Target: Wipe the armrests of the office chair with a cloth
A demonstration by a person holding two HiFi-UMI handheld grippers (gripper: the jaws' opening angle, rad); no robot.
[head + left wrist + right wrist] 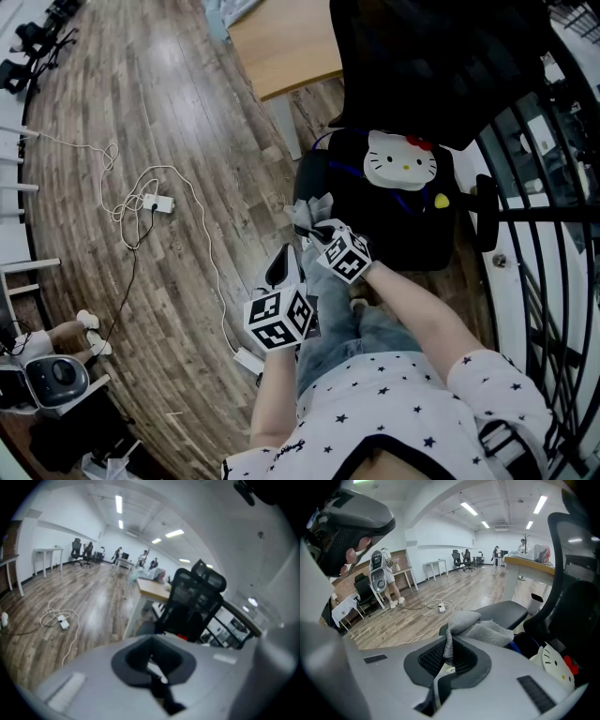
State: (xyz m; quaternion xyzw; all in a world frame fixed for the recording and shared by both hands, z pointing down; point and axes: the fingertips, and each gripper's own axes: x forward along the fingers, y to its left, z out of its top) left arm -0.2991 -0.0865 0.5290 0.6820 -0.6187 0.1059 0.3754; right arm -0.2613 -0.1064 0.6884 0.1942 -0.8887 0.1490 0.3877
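The black office chair (422, 56) stands ahead of me with a Hello Kitty cushion (403, 159) on its seat. Its left armrest (309, 180) is a dark pad, and the right armrest (485, 211) sits by the railing. My right gripper (315, 229) is shut on a grey cloth (307, 212), which lies bunched on the near end of the left armrest. In the right gripper view the cloth (480, 629) rises out of the jaws and drapes onto the armrest (504, 613). My left gripper (281, 268) hovers just behind, jaws together and holding nothing, facing the chair (192, 599).
A wooden desk (281, 47) stands beyond the chair. A white power strip (159, 202) with looping cable lies on the wood floor to the left. A black metal railing (548, 244) runs along the right. A person's feet (89, 330) and a machine (56, 377) are at the lower left.
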